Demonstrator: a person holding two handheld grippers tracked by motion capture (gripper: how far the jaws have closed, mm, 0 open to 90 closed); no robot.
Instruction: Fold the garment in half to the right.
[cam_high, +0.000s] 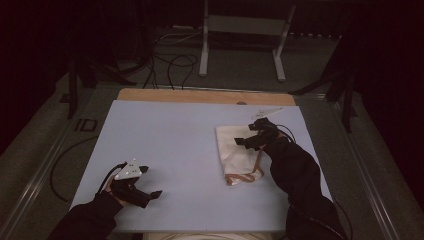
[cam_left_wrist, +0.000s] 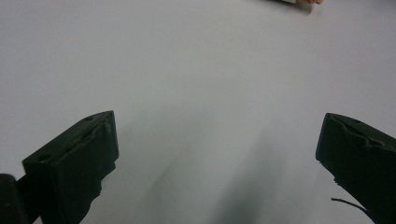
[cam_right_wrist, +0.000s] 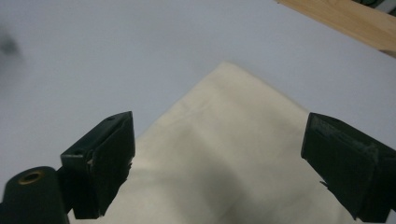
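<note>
Your right tool hovers over the far end of the cream cloth bag, jaws spread wide with nothing between them, the fabric lying flat on the right half of the table. Its tan handles trail toward you. Your left tool waits wide open and empty, well apart over bare tabletop. By the look of it, the bag is not yet gripped; the handling lies ahead.
</note>
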